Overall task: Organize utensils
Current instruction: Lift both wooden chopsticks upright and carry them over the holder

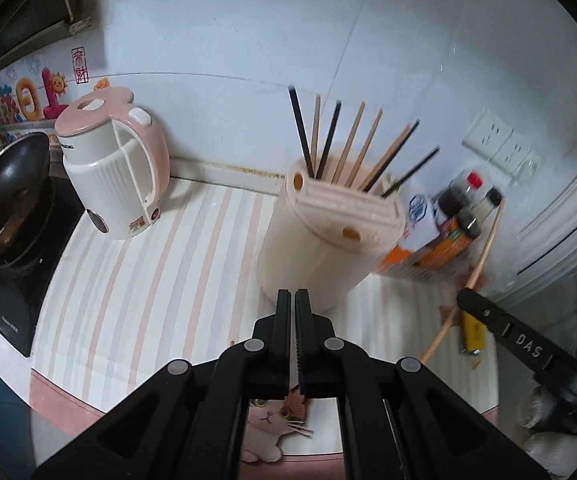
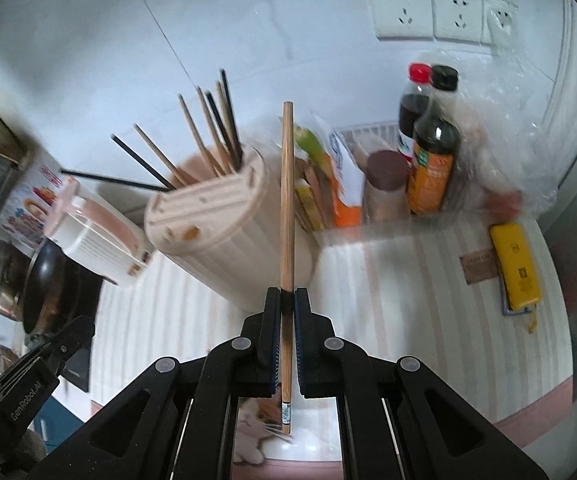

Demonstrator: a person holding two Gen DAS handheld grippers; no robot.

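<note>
**Counter clutter**

A pink-and-white kettle [image 1: 114, 172] stands on the striped mat [image 1: 160, 264] beside a dark wok [image 1: 6, 196]. Sauce bottles [image 2: 432, 152] crowd a white rack near the wall sockets [image 2: 436, 12]. A yellow case [image 2: 517, 266] lies flat.

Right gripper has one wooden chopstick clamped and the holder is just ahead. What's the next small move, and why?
Probably carry the right gripper forward over the beige holder and line the wooden chopstick up with the open slot where the other chopsticks stand. The chopstick is held firmly between the pads but sits short of the holder. The left gripper is shut on nothing.
</note>
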